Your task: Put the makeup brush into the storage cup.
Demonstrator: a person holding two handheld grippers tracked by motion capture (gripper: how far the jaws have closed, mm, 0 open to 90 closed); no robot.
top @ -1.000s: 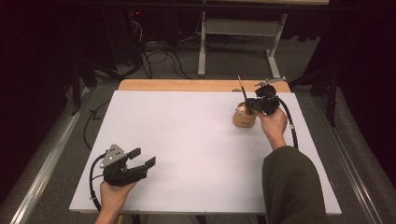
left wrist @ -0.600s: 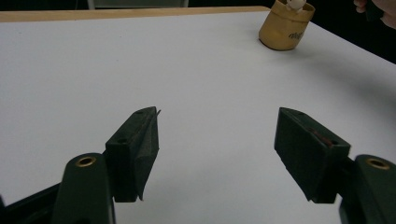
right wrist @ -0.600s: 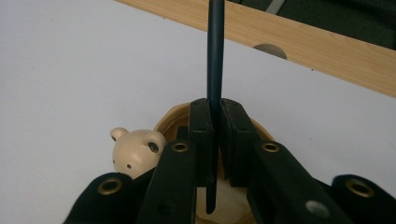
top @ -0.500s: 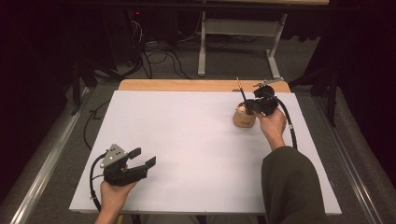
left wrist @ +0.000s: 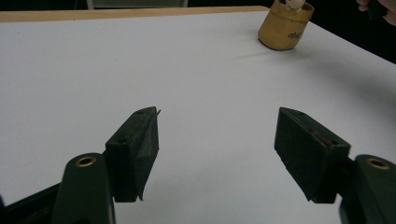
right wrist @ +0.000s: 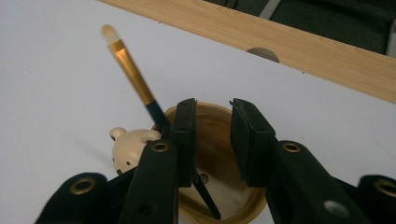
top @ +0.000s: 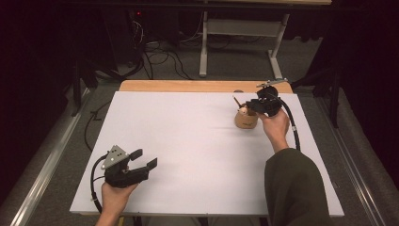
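With its jaws narrowly parted above the wooden cup (right wrist: 219, 186) at the far right, the right gripper (right wrist: 212, 140) could snag the leaning brush (right wrist: 135, 79) and tip it, while the left gripper (left wrist: 217, 154) idles wide open.

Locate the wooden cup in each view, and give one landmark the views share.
High view: wooden cup at right centre of the white table, beside the right gripper.
Left gripper view: top right, far across the table.
Right gripper view: bottom centre, behind the jaws.
Shared landmark: the table's wooden far edge.
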